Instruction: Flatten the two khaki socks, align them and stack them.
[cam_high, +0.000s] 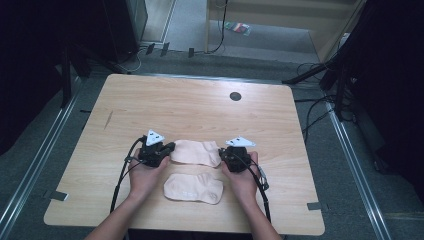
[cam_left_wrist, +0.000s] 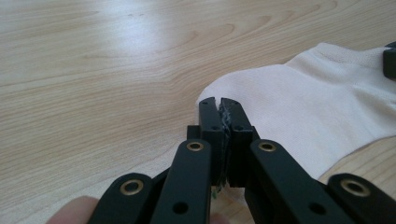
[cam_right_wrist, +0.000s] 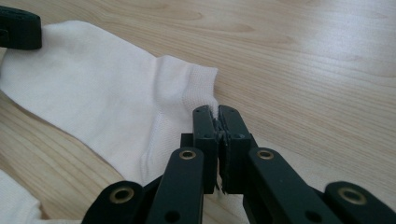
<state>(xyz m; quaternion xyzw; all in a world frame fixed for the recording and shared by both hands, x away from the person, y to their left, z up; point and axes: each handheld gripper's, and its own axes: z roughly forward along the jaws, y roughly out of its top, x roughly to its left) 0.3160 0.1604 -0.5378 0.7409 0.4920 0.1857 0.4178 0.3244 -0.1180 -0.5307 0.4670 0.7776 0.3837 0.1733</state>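
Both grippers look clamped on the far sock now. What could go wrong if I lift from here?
1. The left gripper pinches only the rim of the pale pink fabric sock at one end; the right gripper bites just its cuff corner. Either thin hold could slip.
2. Pulling the grippers apart may overstretch the fabric.
3. The second pale pink sock lies close below, between the hands; a low lift might drag it across the light wooden table.
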